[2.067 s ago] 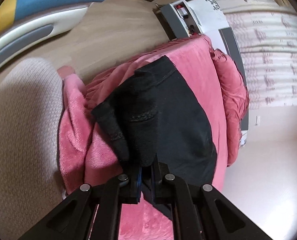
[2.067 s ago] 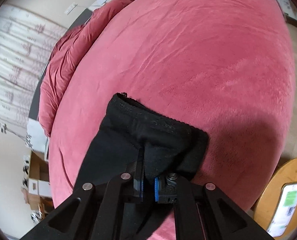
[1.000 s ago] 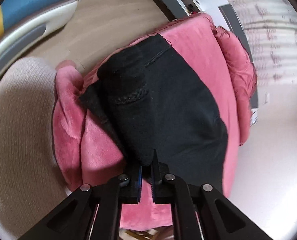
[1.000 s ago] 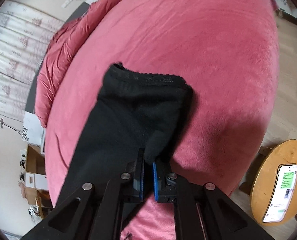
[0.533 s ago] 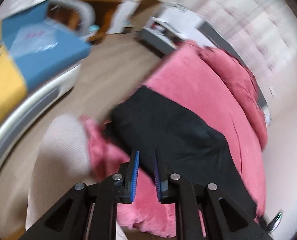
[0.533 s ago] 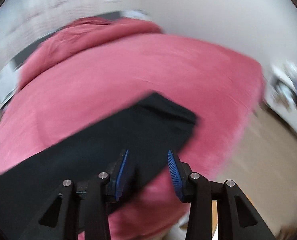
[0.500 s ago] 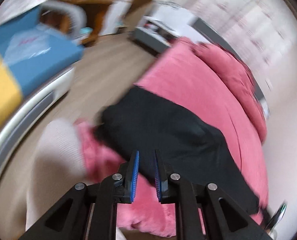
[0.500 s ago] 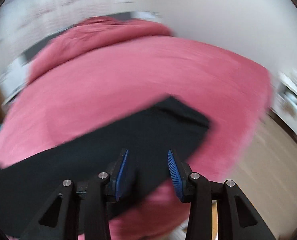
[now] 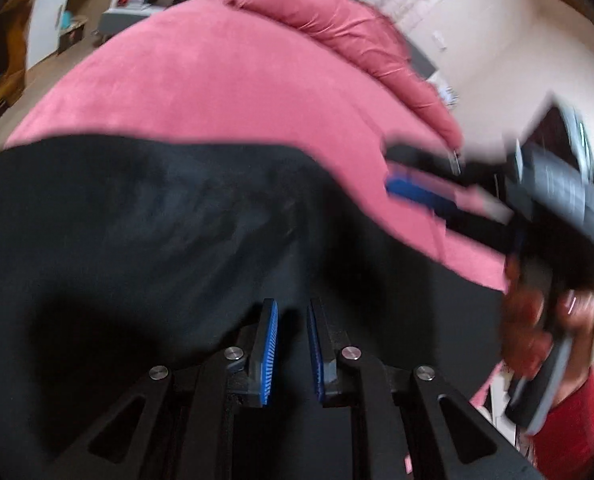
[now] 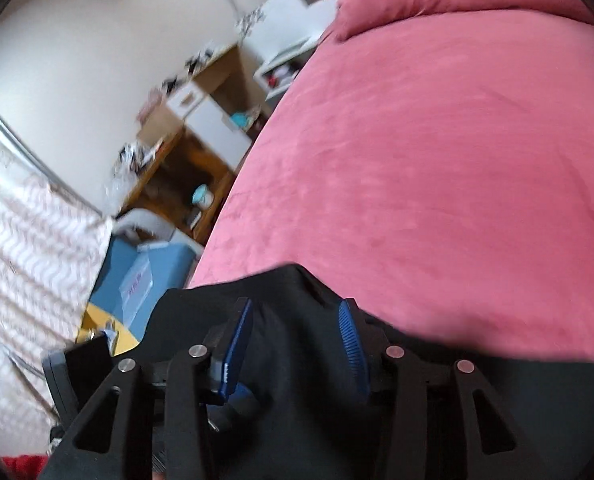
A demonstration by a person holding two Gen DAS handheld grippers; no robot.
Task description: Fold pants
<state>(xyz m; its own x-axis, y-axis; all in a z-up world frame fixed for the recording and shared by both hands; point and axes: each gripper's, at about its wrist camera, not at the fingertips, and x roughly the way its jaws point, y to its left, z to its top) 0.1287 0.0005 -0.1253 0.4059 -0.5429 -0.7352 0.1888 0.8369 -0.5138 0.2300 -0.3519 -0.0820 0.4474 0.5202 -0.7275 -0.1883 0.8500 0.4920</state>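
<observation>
Black pants (image 9: 145, 240) lie on the pink bed (image 10: 437, 152); left gripper (image 9: 292, 312) fingers narrowly parted, empty, right gripper (image 10: 297, 312) fingers opening, gripping nothing.

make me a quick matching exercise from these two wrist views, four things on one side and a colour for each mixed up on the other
Things:
1. pants
2. bed cover
3. claw pads
4. sleeve

Colours:
a. blue
b. red
c. black
d. pink

Pairs: 1-c, 2-d, 3-a, 4-b
</observation>
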